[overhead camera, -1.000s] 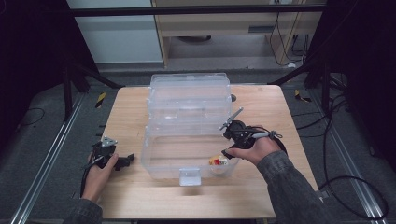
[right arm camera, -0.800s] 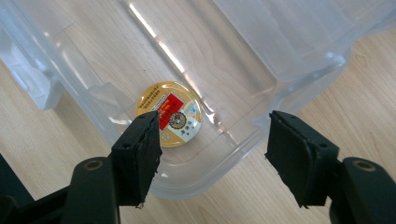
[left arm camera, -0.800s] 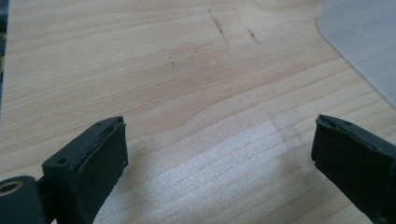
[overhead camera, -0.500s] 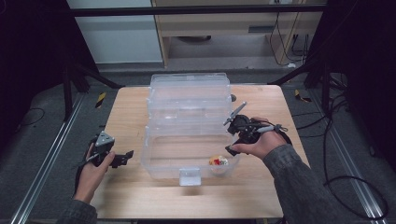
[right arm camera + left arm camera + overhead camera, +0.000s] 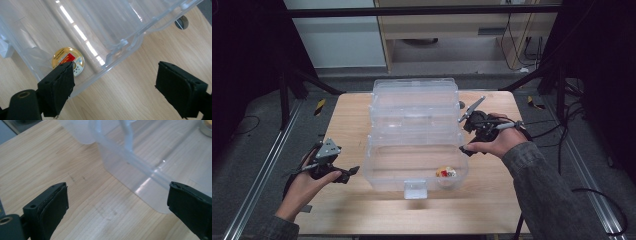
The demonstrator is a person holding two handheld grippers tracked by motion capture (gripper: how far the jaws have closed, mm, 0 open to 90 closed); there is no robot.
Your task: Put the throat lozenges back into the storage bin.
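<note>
Both hand-held grippers wide open, empty: left (image 5: 343,173), right (image 5: 472,131) flank clear box (image 5: 414,165). Next, prob close the lid on the tin (image 5: 68,61).

Table (image 5: 492,200): light wood, bare grain, standing on a grey floor.
Floor (image 5: 257,165): grey, on all sides of the table.
Rails (image 5: 254,190): metal, along the floor left and right of the table.
Yellow-black pieces (image 5: 319,106): on the floor, one beyond each far corner of the table.
Cabinet (image 5: 437,30): pale wood, well behind the table.
Cables (image 5: 582,195): black, on the floor right of the table.
</note>
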